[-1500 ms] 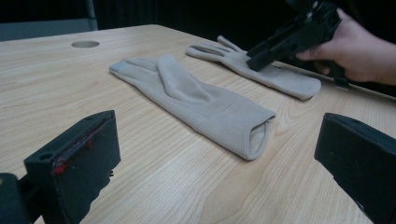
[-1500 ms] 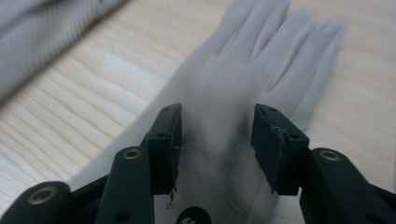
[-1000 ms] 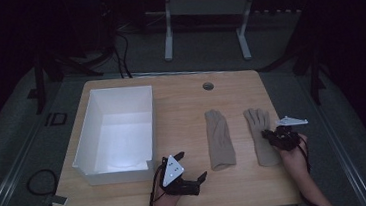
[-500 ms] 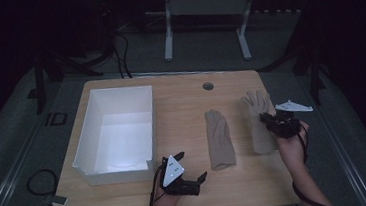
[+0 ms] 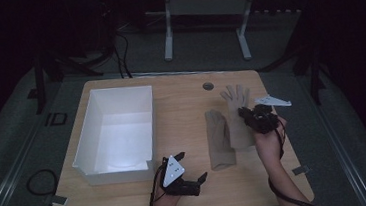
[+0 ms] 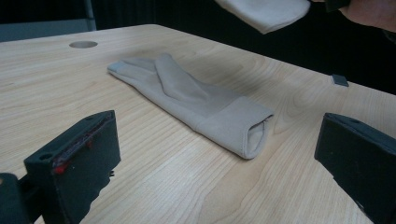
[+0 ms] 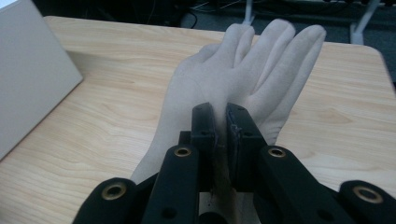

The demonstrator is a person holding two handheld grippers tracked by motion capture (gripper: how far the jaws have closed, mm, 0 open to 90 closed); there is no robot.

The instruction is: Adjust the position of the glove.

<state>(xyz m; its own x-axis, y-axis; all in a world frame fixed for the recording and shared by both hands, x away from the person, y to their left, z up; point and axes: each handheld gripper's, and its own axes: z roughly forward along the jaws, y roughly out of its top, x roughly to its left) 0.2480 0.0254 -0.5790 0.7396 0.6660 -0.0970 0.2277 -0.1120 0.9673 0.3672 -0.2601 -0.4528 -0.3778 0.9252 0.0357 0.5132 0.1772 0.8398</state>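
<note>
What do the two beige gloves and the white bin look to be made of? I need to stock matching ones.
The held glove and the lying glove look like soft matte knit fabric, probably cotton or a blend: they drape, fold, and show a hemmed cuff. The white bin looks like smooth rigid plastic with thin straight walls, though coated board is possible.

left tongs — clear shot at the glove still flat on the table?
Probably yes. The left tongs stand open on the table, pointed at the flat glove, with bare wood between them. The other glove is pinched in the right tongs and raised, so it seems out of the path.
</note>
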